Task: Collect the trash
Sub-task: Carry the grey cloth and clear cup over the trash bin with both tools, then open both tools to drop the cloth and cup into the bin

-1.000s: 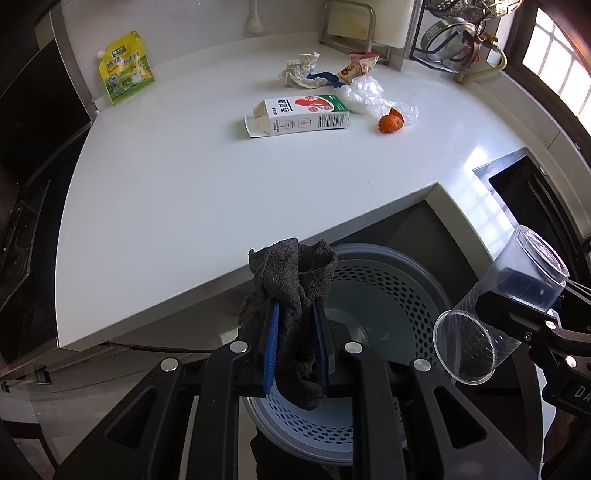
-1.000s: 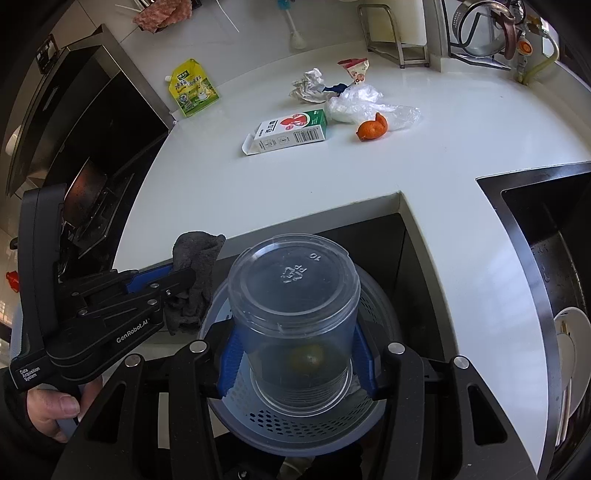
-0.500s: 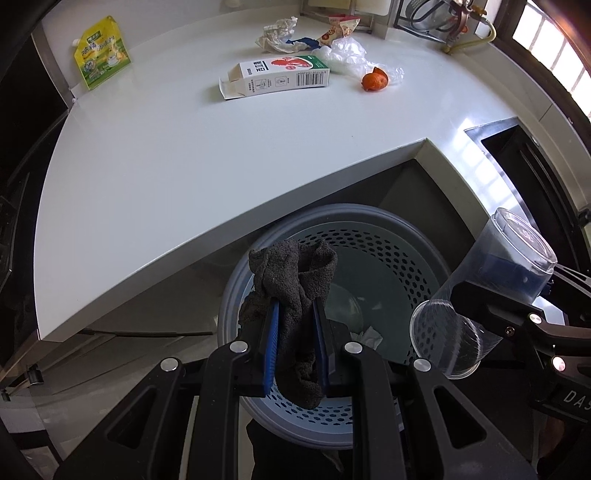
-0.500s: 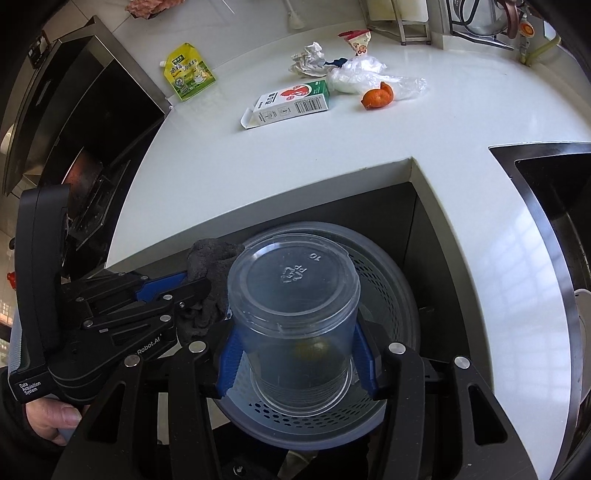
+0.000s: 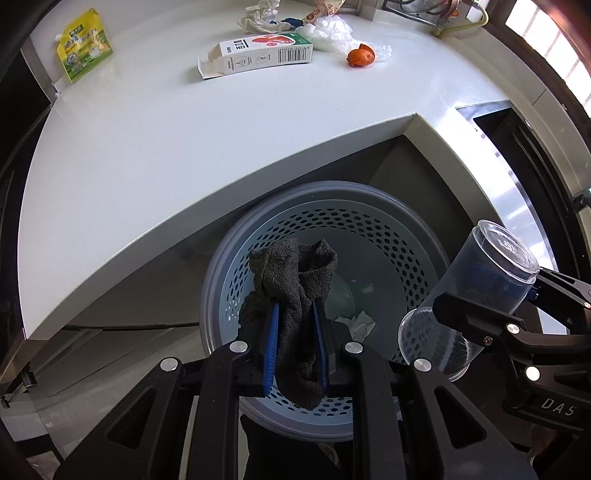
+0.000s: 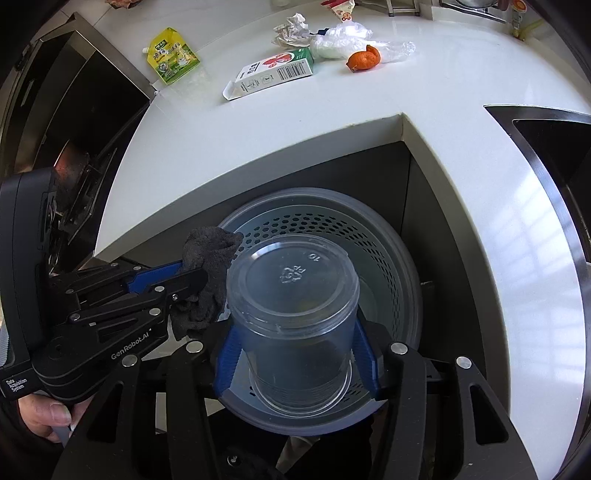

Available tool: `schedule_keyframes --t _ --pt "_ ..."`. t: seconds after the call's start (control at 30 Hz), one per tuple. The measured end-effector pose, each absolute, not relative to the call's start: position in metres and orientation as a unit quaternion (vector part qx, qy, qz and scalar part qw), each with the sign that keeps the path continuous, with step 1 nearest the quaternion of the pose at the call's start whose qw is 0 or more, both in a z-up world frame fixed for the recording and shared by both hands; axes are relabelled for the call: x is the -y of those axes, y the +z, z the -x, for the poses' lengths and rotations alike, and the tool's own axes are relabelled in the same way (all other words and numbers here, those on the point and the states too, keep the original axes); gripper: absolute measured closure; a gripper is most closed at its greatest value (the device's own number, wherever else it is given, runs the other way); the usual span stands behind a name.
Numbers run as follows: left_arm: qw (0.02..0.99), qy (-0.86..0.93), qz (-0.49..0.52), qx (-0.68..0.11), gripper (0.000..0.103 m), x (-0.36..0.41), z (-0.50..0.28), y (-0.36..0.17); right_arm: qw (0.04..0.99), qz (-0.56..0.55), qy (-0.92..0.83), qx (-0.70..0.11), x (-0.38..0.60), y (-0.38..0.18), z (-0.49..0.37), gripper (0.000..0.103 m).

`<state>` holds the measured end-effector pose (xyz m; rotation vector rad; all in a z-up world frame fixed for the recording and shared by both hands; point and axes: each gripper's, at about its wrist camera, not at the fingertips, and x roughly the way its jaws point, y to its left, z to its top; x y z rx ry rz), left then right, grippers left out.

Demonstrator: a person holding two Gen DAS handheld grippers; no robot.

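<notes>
We hold both grippers over the grey perforated bin, which sits on the floor below the counter's inner corner; crumpled white paper lies at its bottom. Our left gripper is clamped tight on a dark grey cloth, hanging above the bin's left half. Our right gripper squeezes a clear plastic cup at its sides, base facing the camera, a "10" moulded into it. Open floor lies left of the bin. On the white counter, well apart from us, rest a milk carton with a barcode, an orange peel, a clear plastic bag, crumpled paper and a yellow pouch. The left gripper body reads "GenRobot.AI".
</notes>
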<state>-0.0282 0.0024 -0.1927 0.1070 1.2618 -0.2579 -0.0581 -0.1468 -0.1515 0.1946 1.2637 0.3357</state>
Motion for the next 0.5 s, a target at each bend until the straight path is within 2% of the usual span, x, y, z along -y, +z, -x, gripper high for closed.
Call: schedule_keyframes --t 0.23,0.3,0.37,0.43,0.5 --pt "0.801 -0.117 -0.045 -0.586 0.082 -0.008 0.029 -0.188 0.786 -0.094 0.157 -0.59 0.147 -0.152 0.06 0.05" --pt "0.803 -0.115 -0.045 -0.583 0.077 -0.007 0.029 -0.186 0.786 -0.095 0.157 -0.591 0.148 -0.151 0.06 0.047" --pt "0.806 -0.113 -0.046 -0.579 0.066 -0.006 0.03 -0.184 0.787 -0.098 0.155 -0.59 0.149 -0.151 0.062 0.039" --pt "0.808 -0.111 -0.046 -0.577 0.06 -0.005 0.03 -0.182 0.787 -0.102 0.154 -0.589 0.151 -0.15 0.063 0.037" --pt "0.808 -0.11 -0.046 -0.576 0.058 -0.005 0.031 -0.181 0.789 -0.101 0.152 -0.587 0.152 -0.149 0.063 0.037"
